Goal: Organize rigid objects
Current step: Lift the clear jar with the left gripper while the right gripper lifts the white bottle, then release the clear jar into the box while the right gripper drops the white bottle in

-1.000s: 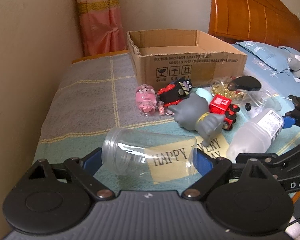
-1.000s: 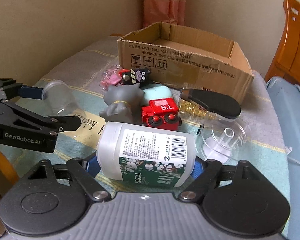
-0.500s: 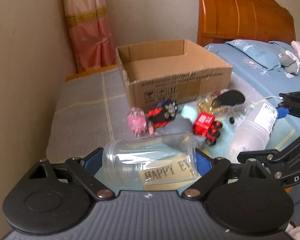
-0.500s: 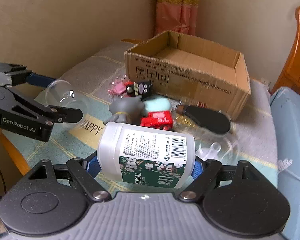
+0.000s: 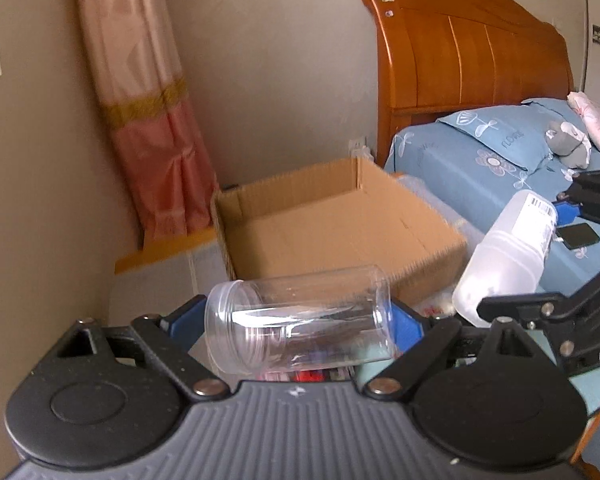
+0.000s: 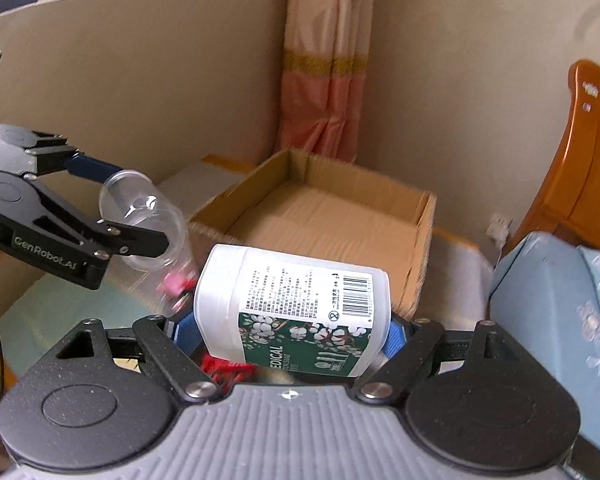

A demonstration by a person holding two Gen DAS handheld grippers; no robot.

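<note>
The left gripper carries a clear plastic jar crosswise, its blue fingers clamped on the jar's two ends; the right gripper likewise clamps a white labelled bottle lying sideways between its fingers. Both items hang in the air just short of the open cardboard box, whose floor appears bare; this end-to-end hold probably keeps each cylinder from rolling and lets it drop flat into the box, the likely destination. The left wrist view alone shows the wooden headboard, the blue pillow and the bottle's translucent cap end beside the box. The right wrist view alone shows the bottle's printed label and barcode, the jar's open mouth seen from the side, and blurred pink and red toys remaining on the table beneath.
</note>
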